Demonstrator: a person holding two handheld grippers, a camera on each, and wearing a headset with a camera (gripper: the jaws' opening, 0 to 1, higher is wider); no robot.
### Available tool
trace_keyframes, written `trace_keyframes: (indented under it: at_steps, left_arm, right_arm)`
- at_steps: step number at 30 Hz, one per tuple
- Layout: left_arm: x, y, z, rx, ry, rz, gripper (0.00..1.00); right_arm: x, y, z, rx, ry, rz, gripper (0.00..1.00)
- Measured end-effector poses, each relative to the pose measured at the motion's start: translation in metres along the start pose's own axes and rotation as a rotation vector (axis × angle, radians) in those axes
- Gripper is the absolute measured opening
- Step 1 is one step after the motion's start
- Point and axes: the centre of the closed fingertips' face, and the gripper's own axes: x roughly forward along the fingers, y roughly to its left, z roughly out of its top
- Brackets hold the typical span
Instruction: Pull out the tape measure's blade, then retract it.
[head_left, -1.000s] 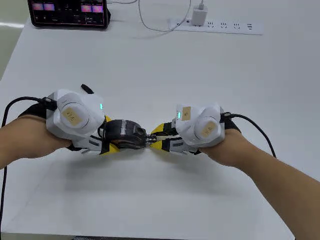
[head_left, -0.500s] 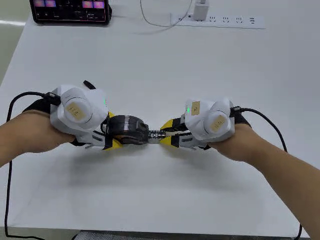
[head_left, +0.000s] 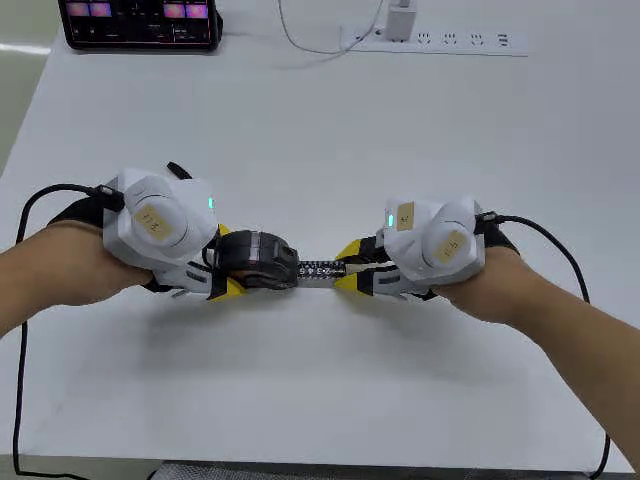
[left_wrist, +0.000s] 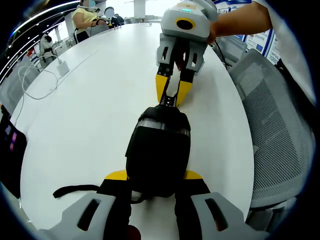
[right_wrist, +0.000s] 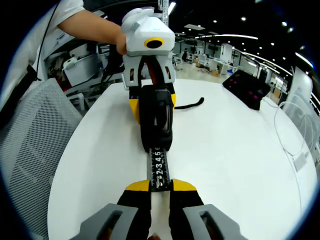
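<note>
White table (head_left: 400, 130) beneath tape measure (head_left: 255, 260), power strip (head_left: 440, 42), mesh chair (left_wrist: 272, 130)

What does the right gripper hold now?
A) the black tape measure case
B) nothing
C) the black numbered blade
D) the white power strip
C: the right gripper is shut on the black numbered blade, while the left gripper grips the black tape measure case.
</note>
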Motion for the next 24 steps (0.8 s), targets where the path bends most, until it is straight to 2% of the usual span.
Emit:
trace_keyframes:
  at_steps: [24]
  left_arm:
    - [0.0, 0.0, -0.001, 0.005, 0.006, -0.001, 0.28]
  right_arm:
    - [-0.02, -0.002, -0.016, 0.002, 0.037, -0.016, 0.08]
